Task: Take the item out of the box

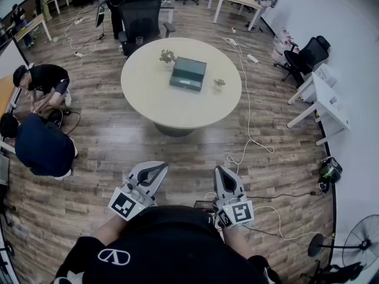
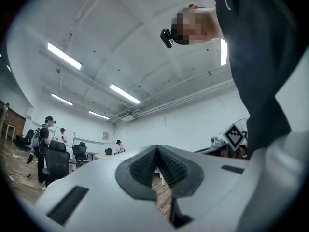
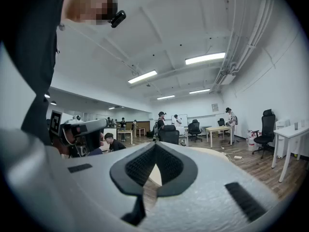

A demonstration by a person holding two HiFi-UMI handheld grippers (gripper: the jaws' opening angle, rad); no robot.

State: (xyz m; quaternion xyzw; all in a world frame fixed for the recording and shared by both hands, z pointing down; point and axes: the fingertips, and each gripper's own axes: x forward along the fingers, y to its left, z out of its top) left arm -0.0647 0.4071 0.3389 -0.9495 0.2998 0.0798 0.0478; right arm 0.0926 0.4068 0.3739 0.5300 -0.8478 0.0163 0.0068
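A flat, dark green rectangular box (image 1: 188, 73), lid down and nearly square so no long axis reads, lies mid-top on a round, matte beige table (image 1: 148, 99), small plants at its 10 and 3 o'clock. Around it, wood-plank floor (image 1: 106, 147). At 6 o'clock, the left gripper (image 1: 161, 166) and right gripper (image 1: 219, 170) are both pressed together, empty.

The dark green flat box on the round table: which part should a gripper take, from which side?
Probably the near long edge of the dark green flat box, from the person's side of the round beige table: it lies flat, that edge is thin, and small plants flank it.
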